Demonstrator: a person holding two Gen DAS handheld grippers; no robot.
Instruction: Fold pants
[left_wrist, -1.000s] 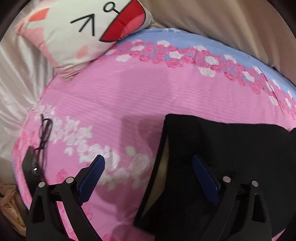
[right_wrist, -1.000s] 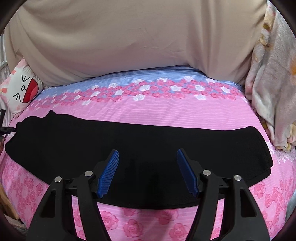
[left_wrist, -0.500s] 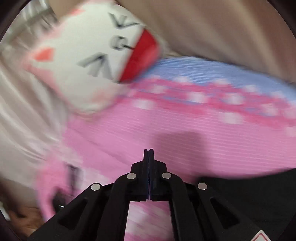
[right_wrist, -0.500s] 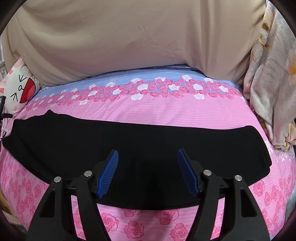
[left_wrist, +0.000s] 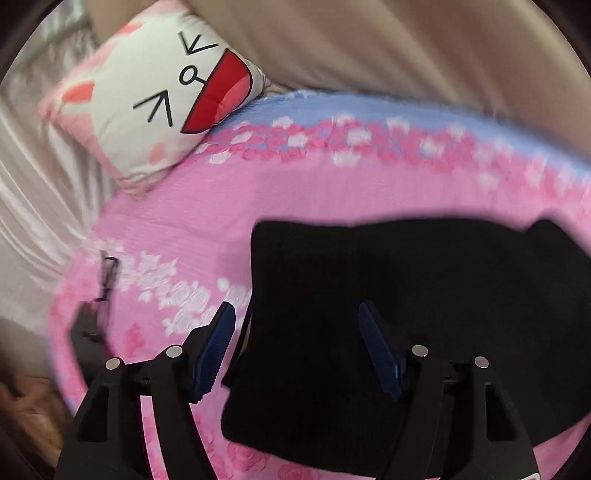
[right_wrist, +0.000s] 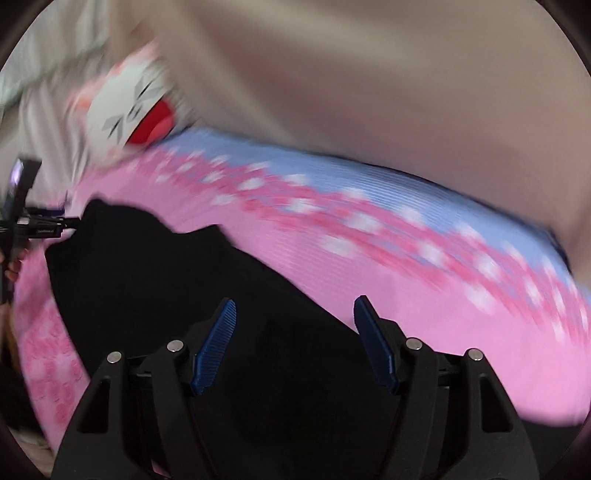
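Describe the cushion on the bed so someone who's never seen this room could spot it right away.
Start at the pink rose-print bedspread where the black pants lie. Follow it to its far corner by the beige headboard, where the cushion leans. It is the only white thing with a cartoon face: black line eyes and a wide red mouth.

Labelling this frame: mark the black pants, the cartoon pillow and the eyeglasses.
black pants (left_wrist: 424, 295), left wrist view, middle of the cloth.
cartoon pillow (left_wrist: 122, 99), left wrist view, white face area.
eyeglasses (left_wrist: 105, 280), left wrist view, blurred dark frame.
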